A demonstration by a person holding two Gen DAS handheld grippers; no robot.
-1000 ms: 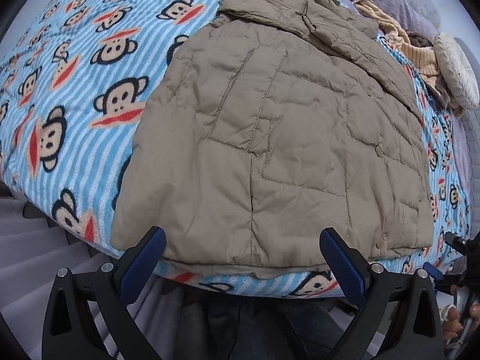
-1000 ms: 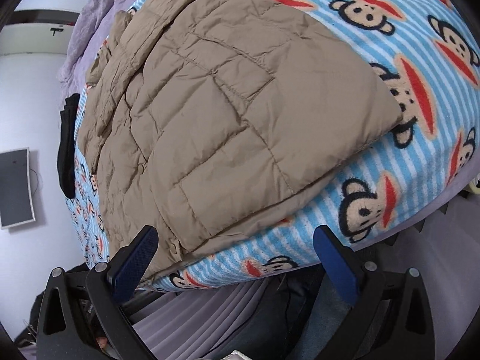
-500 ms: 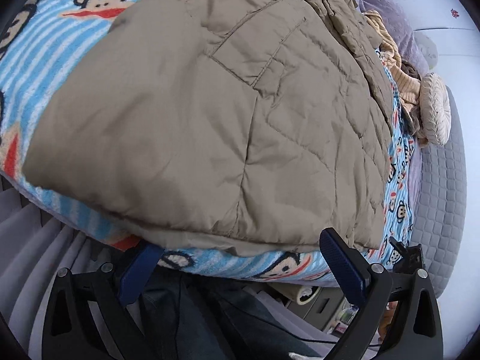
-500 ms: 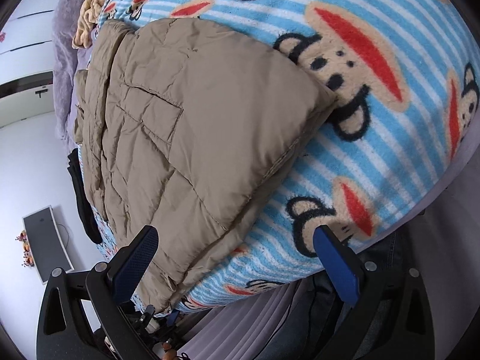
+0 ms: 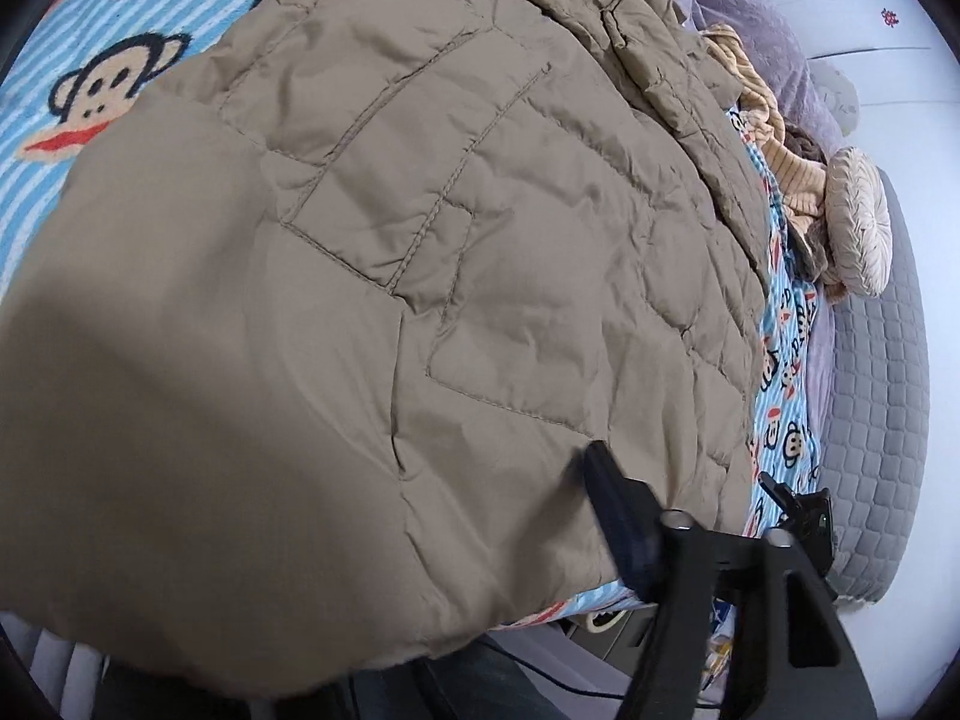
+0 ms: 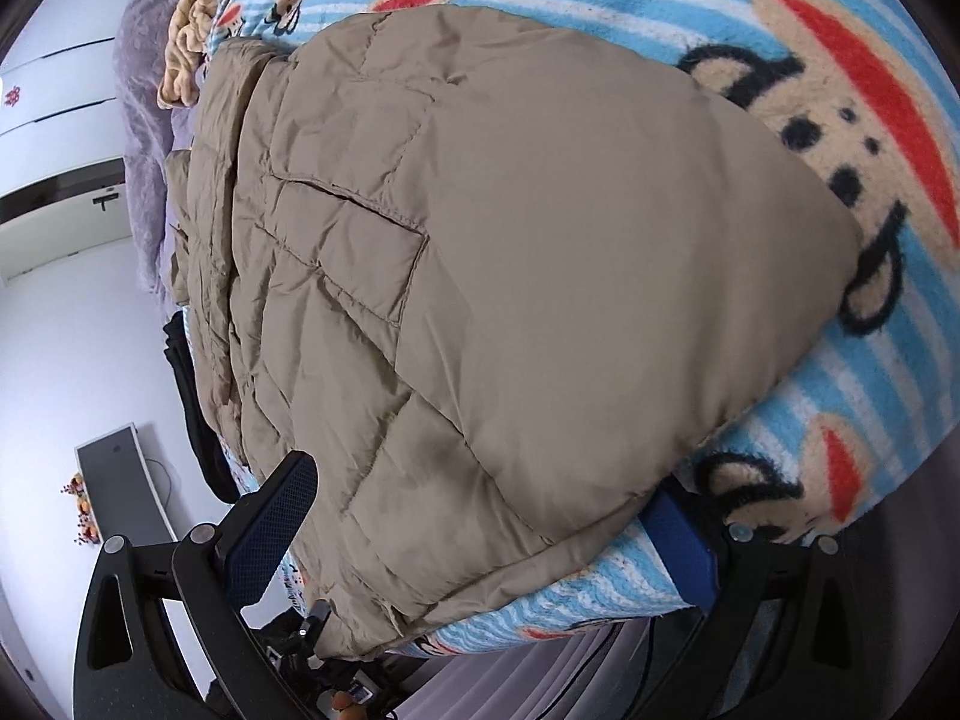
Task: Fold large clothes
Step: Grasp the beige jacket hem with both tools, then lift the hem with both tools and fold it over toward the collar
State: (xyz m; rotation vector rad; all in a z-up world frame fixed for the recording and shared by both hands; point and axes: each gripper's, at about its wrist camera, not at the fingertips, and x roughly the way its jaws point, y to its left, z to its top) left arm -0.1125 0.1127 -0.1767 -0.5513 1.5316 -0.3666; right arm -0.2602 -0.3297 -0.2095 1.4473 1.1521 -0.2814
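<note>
**Both grippers at the jacket hem, jaws wide**

Your left gripper (image 5: 384, 588) sits at the near hem of the jacket (image 5: 384, 276). Only its right finger (image 5: 618, 534) shows, lying on top of the fabric; the other is hidden under the hem. You have the jaws wide apart, with the hem between them, and no pinch on the cloth is visible.

The jacket, tan and quilted, lies flat on the blanket (image 5: 66, 78), its hem along the near edge of the bed. Beyond it, at the far right of the left view, a round cushion (image 5: 858, 222) rests near a grey mattress (image 5: 876, 420).

Your right gripper (image 6: 480, 534) straddles the jacket's (image 6: 540, 276) near corner. Its left finger (image 6: 270, 528) sits beside the fabric; its right finger (image 6: 684, 546) is partly tucked under the corner, against the blanket (image 6: 840, 450). Jaws wide apart, nothing gripped.
</note>
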